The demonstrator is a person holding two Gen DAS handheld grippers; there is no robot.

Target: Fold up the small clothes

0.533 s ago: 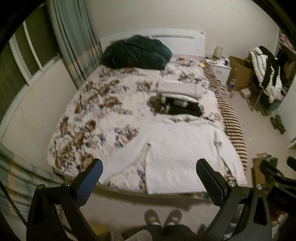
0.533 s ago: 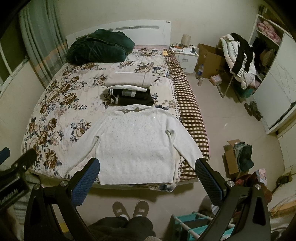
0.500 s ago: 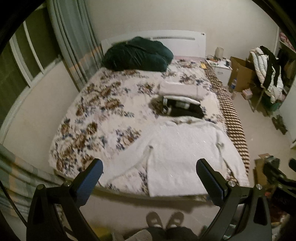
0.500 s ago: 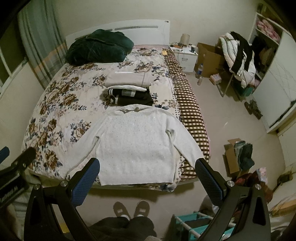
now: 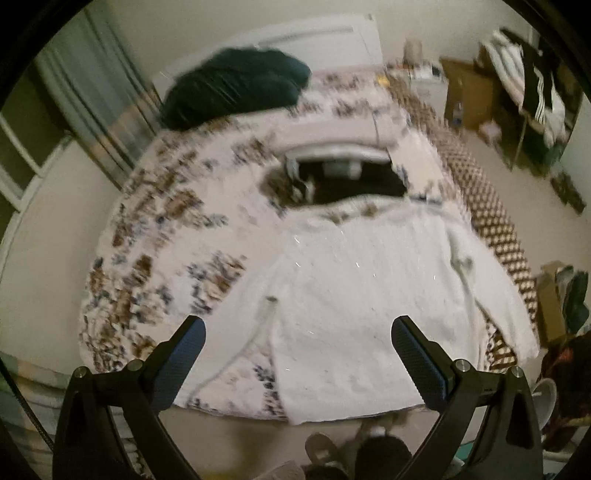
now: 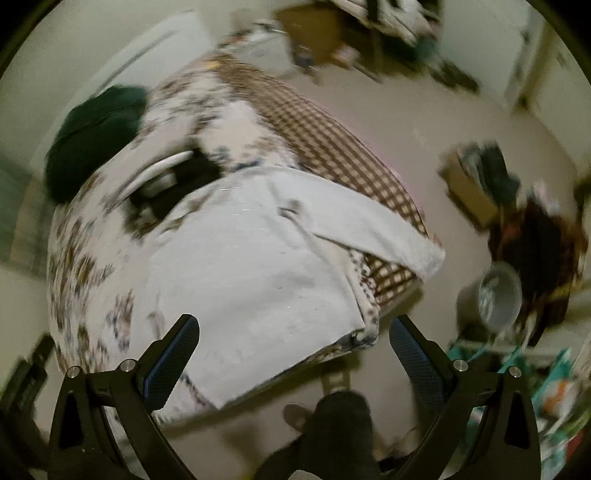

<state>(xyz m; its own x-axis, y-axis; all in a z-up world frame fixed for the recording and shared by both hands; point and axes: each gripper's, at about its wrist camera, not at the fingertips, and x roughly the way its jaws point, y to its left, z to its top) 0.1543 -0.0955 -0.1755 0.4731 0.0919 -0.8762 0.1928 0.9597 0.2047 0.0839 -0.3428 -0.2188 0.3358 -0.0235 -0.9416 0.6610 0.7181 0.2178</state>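
A white sweater (image 5: 354, 306) lies spread flat, front down, on the near end of the bed (image 5: 155, 236), its hem at the bed's foot edge and its collar toward the headboard. One sleeve (image 6: 373, 229) angles out over the brown checked blanket (image 6: 325, 136) that runs along the bed's side; the other sleeve (image 5: 240, 317) lies across the floral quilt. The knit looks soft and slightly nubby, with a few glinting specks.

Just beyond the collar sits a folded black-and-white garment (image 5: 351, 177), and behind it a folded pale garment (image 5: 332, 129). A bulky dark green bundle (image 5: 236, 92) rests at the head of the bed against the white headboard (image 5: 325, 33).

The left hand-held gripper (image 5: 297, 350) hangs above the sweater's lower half with its 2 blue-padded fingers (image 5: 184, 354) spread wide, holding nothing. The right hand-held gripper (image 6: 293, 350) is likewise spread wide and empty, above the sweater's hem corner near the bed's edge.

Around the bed: a curtain (image 5: 92, 99) by the window on the far side, a cardboard box (image 5: 469, 92) and a rack draped with clothes (image 5: 532, 81) near the wall, another open box of clothes (image 6: 476, 177) on the floor, and a grey bucket (image 6: 498, 291) beside a dark heap. The person's slippered feet (image 5: 325, 450) stand at the foot of the bed. Both views are motion-blurred, so fine detail is unclear.
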